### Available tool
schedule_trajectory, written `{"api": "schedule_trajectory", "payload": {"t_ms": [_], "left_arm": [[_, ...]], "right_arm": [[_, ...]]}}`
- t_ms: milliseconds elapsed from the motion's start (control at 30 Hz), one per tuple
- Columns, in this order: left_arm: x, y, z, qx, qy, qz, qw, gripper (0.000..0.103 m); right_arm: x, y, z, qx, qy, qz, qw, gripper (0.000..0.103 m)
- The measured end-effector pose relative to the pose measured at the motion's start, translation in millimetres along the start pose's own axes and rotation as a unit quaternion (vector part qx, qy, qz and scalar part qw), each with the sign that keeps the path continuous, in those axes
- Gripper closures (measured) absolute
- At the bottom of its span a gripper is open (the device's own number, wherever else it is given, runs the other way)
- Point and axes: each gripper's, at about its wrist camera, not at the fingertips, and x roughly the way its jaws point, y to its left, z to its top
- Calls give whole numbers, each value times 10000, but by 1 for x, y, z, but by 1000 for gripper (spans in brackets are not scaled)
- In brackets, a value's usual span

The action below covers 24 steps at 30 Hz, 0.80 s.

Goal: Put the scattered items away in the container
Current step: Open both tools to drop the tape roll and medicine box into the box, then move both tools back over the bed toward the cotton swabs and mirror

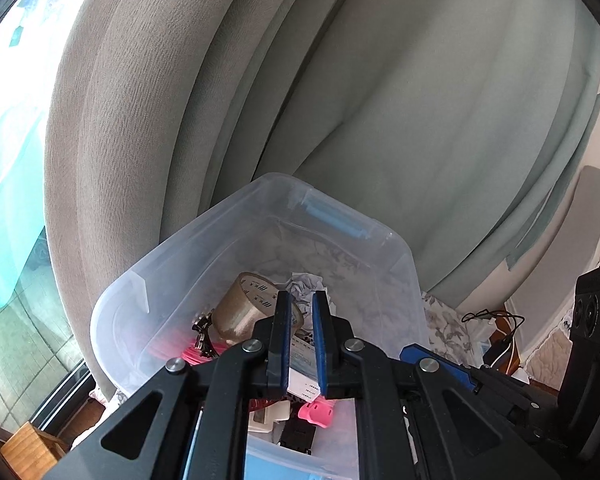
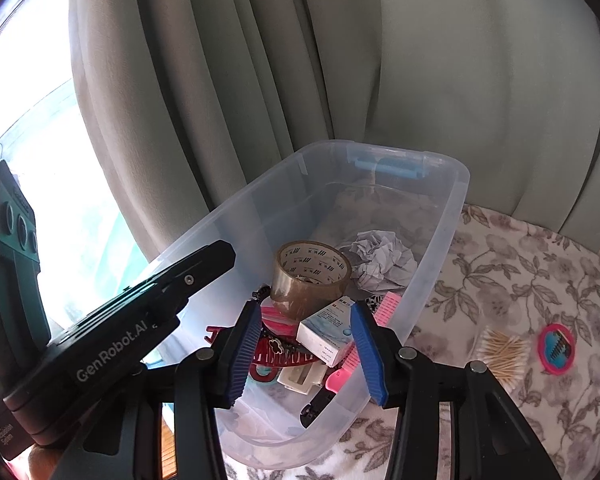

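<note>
From the left wrist, the left gripper (image 1: 302, 300) hangs over the near end of the clear plastic container (image 1: 268, 196), its blue fingers (image 1: 320, 332) almost together with nothing pinched between them. Below lie a roll of brown tape (image 1: 246, 308) and crumpled paper (image 1: 306, 282) mid-bin.

From the right wrist, the right gripper (image 2: 306, 344) stands half open and empty above the container's near wall, a small white box (image 2: 326, 330) lying loose beneath it against the tape. On the flowered cloth (image 2: 500, 248) just beside the container's right wall remain a heap of cotton swabs (image 2: 500, 354) and a pink-rimmed round thing (image 2: 556, 346), possibly a badge. The step should go well if the right gripper lifts clear of the rim, widens, and pinches the swabs low across the bundle.
</note>
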Motion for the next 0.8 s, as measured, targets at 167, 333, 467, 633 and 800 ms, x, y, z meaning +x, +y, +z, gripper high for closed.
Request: {"api": "schedule_trajectory", "payload": {"t_ms": [167, 333, 467, 633, 800], "left_arm": [[-22, 5, -1, 26, -131, -49, 9999, 52], [-38, -8, 2, 148, -239, -55, 9996, 41], [-62, 3, 8, 292, -385, 5, 9988, 35], [-61, -25, 9, 507, -607, 126, 9968, 33], [-62, -53, 16, 645, -653, 140, 9957, 33]], "right_arm": [[-10, -1, 0, 61, -44, -76, 9999, 51], [-25, -3, -4, 113, -83, -193, 9997, 51], [-41, -5, -8, 156, -181, -253, 9994, 49], [-68, -7, -10, 192, -433, -315, 9984, 42], [-97, -12, -13, 237, -697, -390, 9965, 37]]}}
